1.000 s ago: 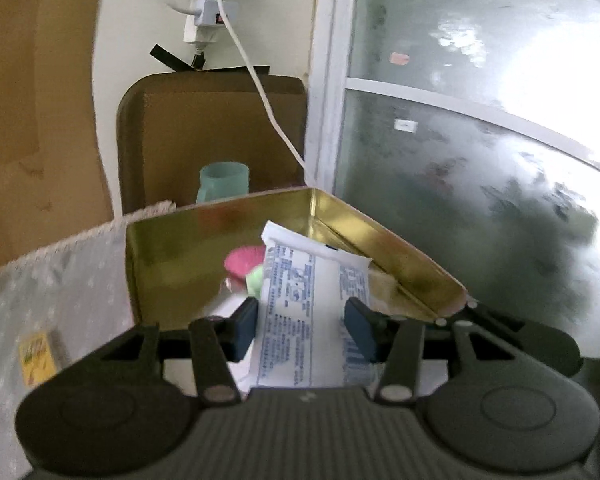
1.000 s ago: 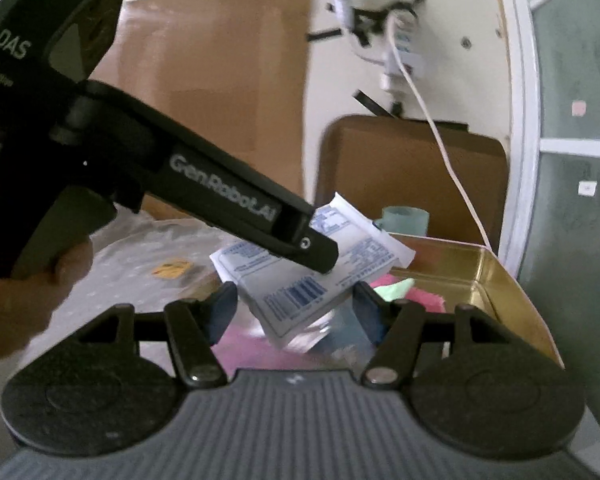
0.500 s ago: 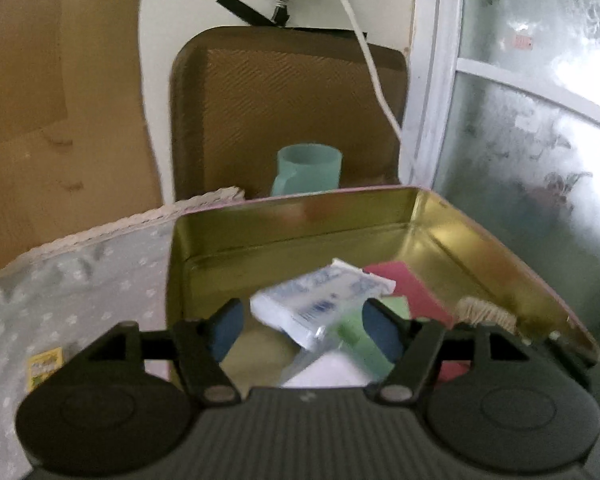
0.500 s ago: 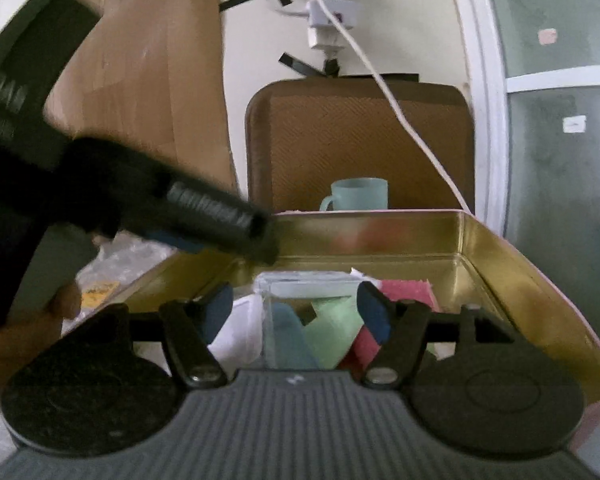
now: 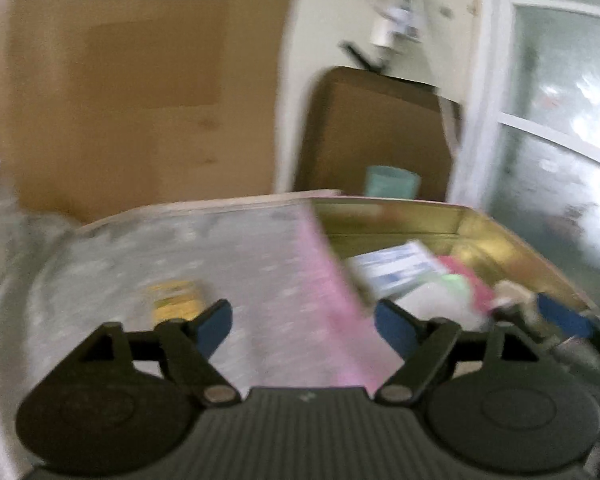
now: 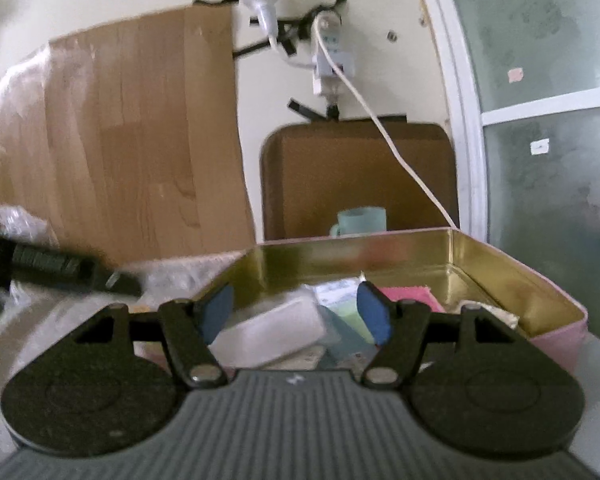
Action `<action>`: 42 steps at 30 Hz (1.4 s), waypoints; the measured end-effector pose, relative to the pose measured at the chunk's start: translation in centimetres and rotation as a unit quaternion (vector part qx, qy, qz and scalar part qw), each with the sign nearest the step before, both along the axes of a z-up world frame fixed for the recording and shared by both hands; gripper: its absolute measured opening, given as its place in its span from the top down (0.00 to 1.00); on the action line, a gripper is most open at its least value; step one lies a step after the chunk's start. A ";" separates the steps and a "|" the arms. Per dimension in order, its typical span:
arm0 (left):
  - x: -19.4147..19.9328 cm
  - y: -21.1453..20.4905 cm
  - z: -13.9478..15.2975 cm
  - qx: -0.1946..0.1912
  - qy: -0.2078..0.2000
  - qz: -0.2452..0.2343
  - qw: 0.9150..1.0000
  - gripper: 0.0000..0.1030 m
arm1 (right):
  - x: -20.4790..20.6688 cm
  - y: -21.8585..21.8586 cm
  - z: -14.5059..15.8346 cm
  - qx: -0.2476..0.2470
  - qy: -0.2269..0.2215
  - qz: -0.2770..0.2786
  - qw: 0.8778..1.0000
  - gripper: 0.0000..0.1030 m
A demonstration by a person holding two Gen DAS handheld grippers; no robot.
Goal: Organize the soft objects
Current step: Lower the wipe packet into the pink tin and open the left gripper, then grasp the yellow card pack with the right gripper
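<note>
A cream wall [image 6: 380,0] with a taped-up socket and a white cable [image 6: 396,148] stands behind a table under a pale speckled cloth [image 5: 180,248], with a brown cardboard sheet [image 6: 140,120] at the left, a brown chair back [image 6: 360,176] in the middle and a frosted glass door [image 6: 548,120] at the right.

Left wrist view, blurred: the left gripper [image 5: 303,322] hangs over the cloth with its jaws wide apart and nothing between them; a small yellow packet [image 5: 176,300] lies on the cloth just ahead of its left finger; the pink-walled, gold-lined tin [image 5: 500,248] sits ahead to the right, holding a white and blue printed packet [image 5: 396,268], something green and something pink; a teal cup [image 5: 392,182] stands beyond the tin.

Right wrist view: the right gripper [image 6: 296,314] is held over the near edge of the tin [image 6: 540,292], jaws spread and empty; inside lie a white soft pack [image 6: 272,332], a green piece [image 6: 348,312], a pink sponge [image 6: 408,294] and a pale item at the right wall; the left gripper [image 6: 100,276] shows as a dark blurred bar at the left.
</note>
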State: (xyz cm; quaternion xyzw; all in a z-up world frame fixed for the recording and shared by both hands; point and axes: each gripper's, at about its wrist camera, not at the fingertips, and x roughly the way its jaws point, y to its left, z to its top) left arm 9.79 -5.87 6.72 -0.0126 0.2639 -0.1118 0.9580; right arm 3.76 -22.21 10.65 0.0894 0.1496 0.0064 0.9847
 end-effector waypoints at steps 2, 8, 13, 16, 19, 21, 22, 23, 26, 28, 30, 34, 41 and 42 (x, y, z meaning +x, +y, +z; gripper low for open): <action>-0.5 2.7 -1.8 0.009 0.004 0.044 0.999 0.08 | -0.7 1.2 -0.1 0.005 -0.014 0.000 1.000 0.31; 0.2 6.5 -5.1 0.028 0.046 0.102 0.993 0.09 | 0.4 6.8 0.7 -0.016 0.004 0.099 0.995 0.35; 0.7 8.2 -4.9 0.050 0.037 0.180 0.982 0.10 | 5.2 11.6 1.3 -0.048 0.049 0.171 0.983 0.43; 0.8 10.4 -5.1 0.000 0.057 0.216 0.975 0.10 | 8.8 14.3 0.9 -0.053 0.086 0.199 0.975 0.45; 0.6 12.7 -5.3 -0.047 0.067 0.247 0.966 0.21 | 12.7 17.4 0.1 -0.075 0.121 0.218 0.966 0.49; 0.4 13.0 -5.3 -0.056 0.063 0.248 0.965 0.12 | 15.0 18.2 -0.7 -0.075 0.152 0.210 0.963 0.47; 0.4 12.6 -5.4 -0.048 0.064 0.241 0.967 0.12 | 16.4 18.4 -1.2 -0.073 0.170 0.209 0.960 0.46; 0.5 12.3 -5.4 -0.039 0.063 0.240 0.968 0.12 | 17.5 18.7 -1.9 -0.068 0.191 0.211 0.956 0.43; 0.6 12.2 -5.4 -0.038 0.061 0.241 0.968 0.12 | 19.5 19.8 -3.8 -0.085 0.232 0.204 0.947 0.33; 0.8 12.6 -5.6 -0.046 0.064 0.241 0.967 0.12 | 20.3 19.8 -4.9 -0.077 0.244 0.201 0.945 0.32; 0.9 12.6 -5.6 -0.048 0.065 0.241 0.967 0.12 | 20.5 19.4 -5.2 -0.054 0.251 0.197 0.946 0.41; 0.7 12.5 -5.5 -0.048 0.063 0.240 0.968 0.11 | 18.5 18.7 -4.9 -0.058 0.247 0.210 0.944 0.42; 0.5 13.2 -5.4 -0.074 0.062 0.239 0.966 0.11 | 12.4 16.3 -3.8 -0.071 0.225 0.253 0.938 0.42; 0.5 13.0 -5.3 -0.070 0.061 0.238 0.967 0.11 | 11.0 16.0 -3.6 -0.073 0.221 0.264 0.936 0.42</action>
